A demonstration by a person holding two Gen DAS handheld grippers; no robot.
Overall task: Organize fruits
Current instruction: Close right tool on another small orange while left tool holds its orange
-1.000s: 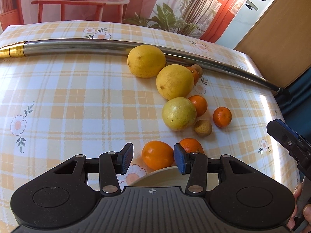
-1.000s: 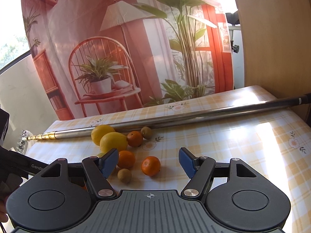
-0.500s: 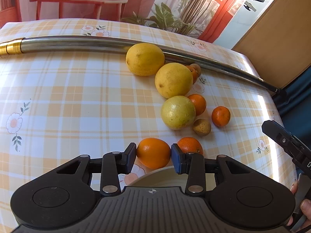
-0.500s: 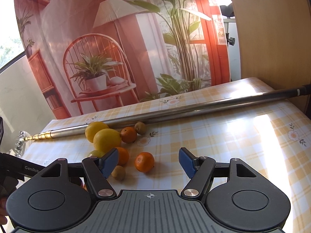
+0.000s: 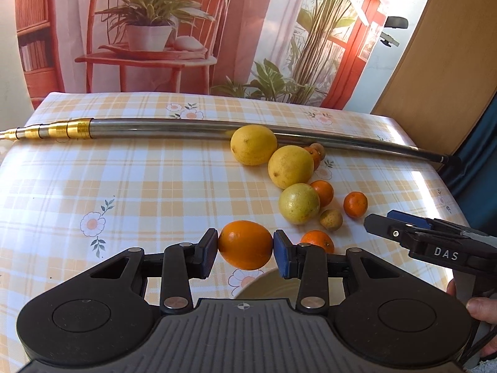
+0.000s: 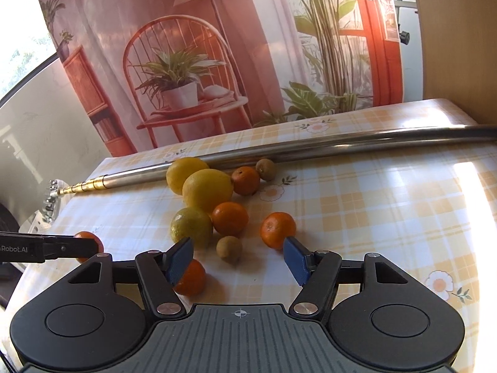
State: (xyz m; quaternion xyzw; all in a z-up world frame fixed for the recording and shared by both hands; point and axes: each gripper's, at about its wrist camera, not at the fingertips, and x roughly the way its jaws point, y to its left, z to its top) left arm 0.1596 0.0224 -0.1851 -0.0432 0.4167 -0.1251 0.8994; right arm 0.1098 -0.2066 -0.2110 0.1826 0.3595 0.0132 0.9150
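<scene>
My left gripper (image 5: 245, 250) is shut on a large orange (image 5: 245, 239), one blue pad pressed against each side, just above a cream bowl rim (image 5: 264, 286). Beyond it lie three yellow lemons (image 5: 290, 166), several small mandarins (image 5: 355, 204) and a little brown fruit (image 5: 331, 219). My right gripper (image 6: 237, 259) stands open low over the cloth. A small brown fruit (image 6: 229, 248) sits just ahead between its fingers, a mandarin (image 6: 277, 230) is near the right pad, and another mandarin (image 6: 189, 276) is partly hidden behind the left pad.
A long metal pole (image 5: 186, 127) with a gold telescopic end lies across the far side of the checked tablecloth (image 5: 139, 192); two fruits touch it. A wooden panel (image 5: 435, 62) stands at the back right. A hand (image 5: 478, 307) holds the right gripper.
My left gripper closed its pads onto the large orange and its view tilted upward. My right gripper came lower and closer to the fruit cluster, still open.
</scene>
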